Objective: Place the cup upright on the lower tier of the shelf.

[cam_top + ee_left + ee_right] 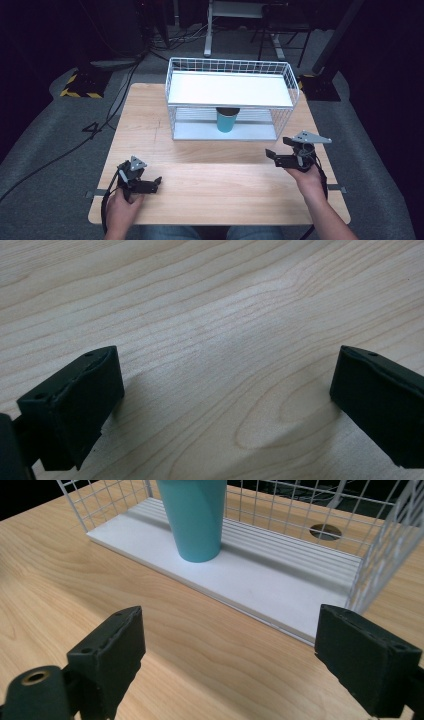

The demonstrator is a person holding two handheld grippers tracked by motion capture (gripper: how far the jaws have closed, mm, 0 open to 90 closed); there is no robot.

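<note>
Cup (pixel 197 517), likely light, stiff and smooth-sided, is standing on the rack's lower shelf (pixel 260 577) ahead of the released, empty right tongs (pixel 227 652), inviting a mid-wall grip, while the left tongs (pixel 225 405) are gaping over bare desk (pixel 215 305).

We see a bench (pixel 150 115) of pale wood, smooth with a visible grain. The rack (pixel 230 67) is white-coated wire with smooth matt shelves. The teal cup (pixel 196 515) looks like matt plastic, perhaps. Tool pads (pixel 80 405) are matt black.
</note>
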